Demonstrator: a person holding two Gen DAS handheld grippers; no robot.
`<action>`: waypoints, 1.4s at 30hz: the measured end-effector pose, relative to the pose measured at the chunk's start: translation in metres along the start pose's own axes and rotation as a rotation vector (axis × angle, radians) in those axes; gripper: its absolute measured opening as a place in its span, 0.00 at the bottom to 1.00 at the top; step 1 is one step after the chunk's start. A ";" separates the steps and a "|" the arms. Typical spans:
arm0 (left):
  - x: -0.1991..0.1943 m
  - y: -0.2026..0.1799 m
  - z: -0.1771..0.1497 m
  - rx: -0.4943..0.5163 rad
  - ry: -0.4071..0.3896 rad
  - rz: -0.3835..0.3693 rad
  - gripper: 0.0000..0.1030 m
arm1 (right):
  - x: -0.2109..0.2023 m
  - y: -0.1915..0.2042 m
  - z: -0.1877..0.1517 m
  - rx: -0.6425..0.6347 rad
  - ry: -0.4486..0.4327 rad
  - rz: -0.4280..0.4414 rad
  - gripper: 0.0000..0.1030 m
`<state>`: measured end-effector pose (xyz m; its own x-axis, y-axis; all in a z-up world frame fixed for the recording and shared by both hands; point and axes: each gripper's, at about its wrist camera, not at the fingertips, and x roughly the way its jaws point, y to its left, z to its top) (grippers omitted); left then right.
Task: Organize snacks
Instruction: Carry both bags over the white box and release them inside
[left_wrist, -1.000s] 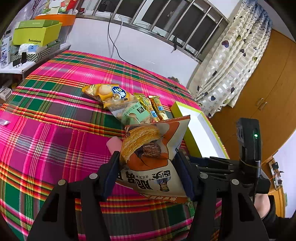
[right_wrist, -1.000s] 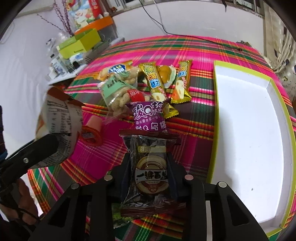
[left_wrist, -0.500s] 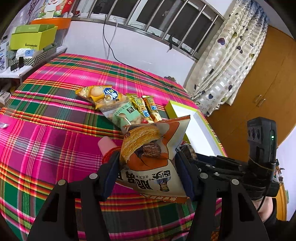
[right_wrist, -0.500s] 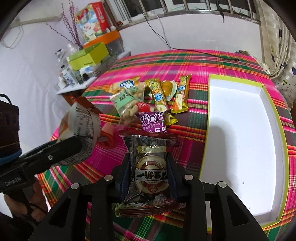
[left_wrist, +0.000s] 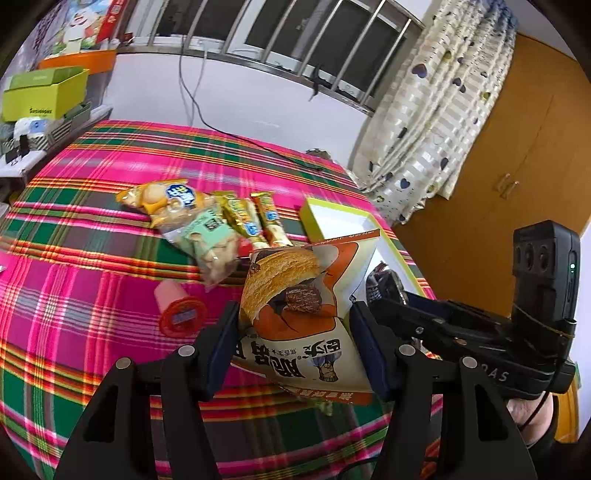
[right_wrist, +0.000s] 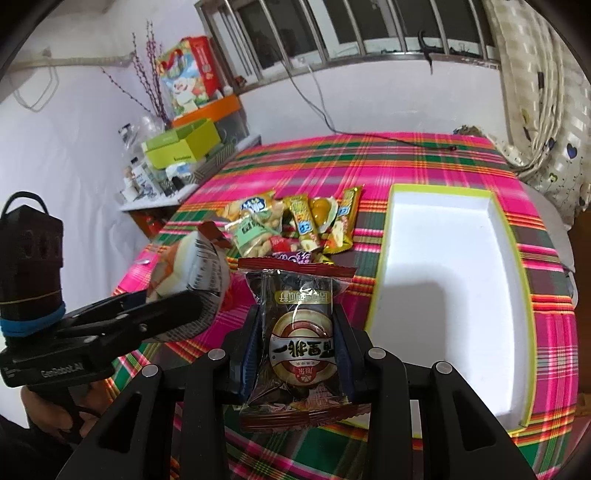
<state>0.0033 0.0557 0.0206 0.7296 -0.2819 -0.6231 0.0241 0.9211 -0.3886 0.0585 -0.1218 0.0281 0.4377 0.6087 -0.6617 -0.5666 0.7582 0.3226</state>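
My left gripper (left_wrist: 295, 332) is shut on an orange and white pastry packet (left_wrist: 299, 306), held above the plaid table. My right gripper (right_wrist: 299, 332) is shut on a dark brown cake packet (right_wrist: 301, 332), held above the table just left of the white tray with a green rim (right_wrist: 450, 295). The tray also shows in the left wrist view (left_wrist: 332, 221). A pile of snack packets (right_wrist: 291, 225) lies on the cloth behind both grippers. The left gripper and its packet (right_wrist: 195, 269) show at the left of the right wrist view.
A pink jelly cup with a red lid (left_wrist: 177, 306) lies on its side on the cloth. A shelf with green boxes (right_wrist: 181, 147) stands left of the table. Curtain (left_wrist: 424, 129) and wooden wardrobe (left_wrist: 517, 147) are at the right.
Both grippers have risen and pulled back with their packets; the table, snack pile and tray look farther away. The jelly cup, earlier hidden behind the left packet, now shows.
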 end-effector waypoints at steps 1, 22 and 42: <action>0.001 -0.003 0.000 0.005 0.003 -0.003 0.59 | -0.003 -0.003 -0.001 0.007 -0.006 0.003 0.32; 0.031 -0.058 0.004 0.100 0.072 -0.063 0.59 | -0.037 -0.083 -0.024 0.159 -0.039 -0.121 0.32; 0.065 -0.089 0.007 0.159 0.143 -0.102 0.59 | -0.016 -0.103 -0.040 0.038 0.086 -0.378 0.35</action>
<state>0.0536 -0.0429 0.0194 0.6137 -0.4004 -0.6805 0.2079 0.9134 -0.3500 0.0822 -0.2190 -0.0222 0.5496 0.2636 -0.7927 -0.3494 0.9345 0.0684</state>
